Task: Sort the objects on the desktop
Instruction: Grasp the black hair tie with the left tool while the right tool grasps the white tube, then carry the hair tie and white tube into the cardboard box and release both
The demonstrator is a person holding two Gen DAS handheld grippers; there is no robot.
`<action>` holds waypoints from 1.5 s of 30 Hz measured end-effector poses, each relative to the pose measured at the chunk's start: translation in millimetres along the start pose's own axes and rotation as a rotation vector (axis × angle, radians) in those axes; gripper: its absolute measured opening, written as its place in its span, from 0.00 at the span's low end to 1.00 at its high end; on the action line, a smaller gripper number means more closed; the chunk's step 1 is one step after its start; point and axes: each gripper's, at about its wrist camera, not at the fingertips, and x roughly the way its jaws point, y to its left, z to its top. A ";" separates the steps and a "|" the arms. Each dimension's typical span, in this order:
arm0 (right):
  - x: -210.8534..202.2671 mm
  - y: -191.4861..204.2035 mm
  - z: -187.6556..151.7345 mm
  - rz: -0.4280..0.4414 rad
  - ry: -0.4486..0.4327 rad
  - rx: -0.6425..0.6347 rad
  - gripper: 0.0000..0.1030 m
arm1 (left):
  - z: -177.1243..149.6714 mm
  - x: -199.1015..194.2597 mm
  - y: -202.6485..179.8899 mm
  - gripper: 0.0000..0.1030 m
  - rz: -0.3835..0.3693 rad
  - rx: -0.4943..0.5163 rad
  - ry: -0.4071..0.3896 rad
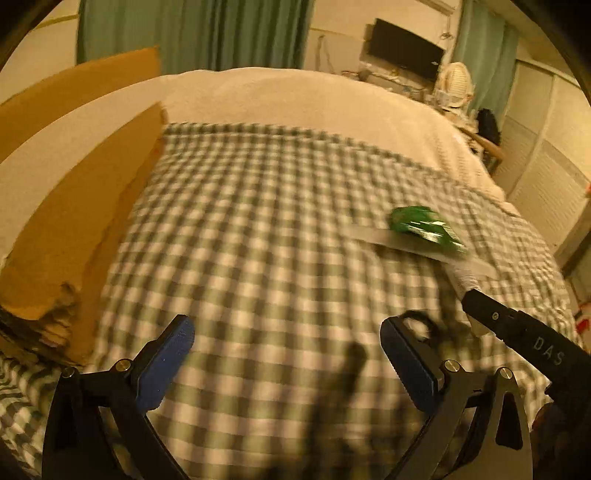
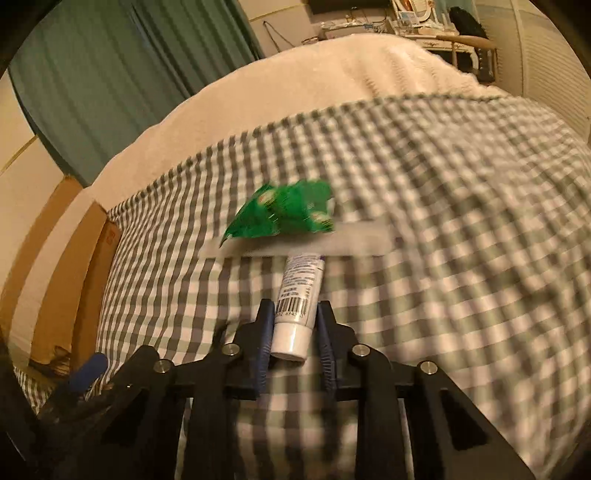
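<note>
On the checked cloth [image 2: 443, 184] I count one green snack packet [image 2: 284, 214], one pale flat strip [image 2: 362, 240] under it, and one white tube [image 2: 297, 295] — three loose items. One cardboard box [image 1: 74, 221] stands at the left edge — and two grippers, one per hand.

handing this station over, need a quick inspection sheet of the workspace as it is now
surface: checked cloth over a white cover.
job's things: white tube in the right gripper; green packet lying on a pale strip; cardboard box at the left.
clutter: small dark item beside the left gripper's right finger, too blurred to name.
grippers: left gripper open, empty; right shut on the tube.
cables: nothing seen on the cloth.
surroundings: green curtains, TV, chair.
</note>
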 end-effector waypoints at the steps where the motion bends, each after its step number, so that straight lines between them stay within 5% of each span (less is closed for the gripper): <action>1: -6.0 -2.3 2.2 -0.002 -0.003 -0.003 0.21 | 0.8 0.4 -7.3 1.00 -0.028 0.009 0.001; 14: -10.9 -44.8 10.3 -0.079 0.069 -0.017 0.21 | -7.1 31.7 -74.9 0.98 -0.159 0.199 0.052; 19: -2.9 -52.4 9.5 -0.087 0.077 -0.001 0.21 | -9.3 39.0 -85.1 0.36 -0.251 0.247 0.078; 25: 0.2 -52.9 8.9 -0.088 0.078 -0.012 0.21 | -10.5 39.1 -81.8 0.07 -0.301 0.212 0.103; 33: -8.6 -46.5 8.6 -0.178 0.079 -0.056 0.20 | -21.9 23.7 -68.4 0.05 -0.282 0.171 0.136; 45: -133.7 -34.6 -12.0 -0.293 0.015 -0.122 0.21 | -26.7 -40.4 -57.1 0.05 -0.285 0.119 0.136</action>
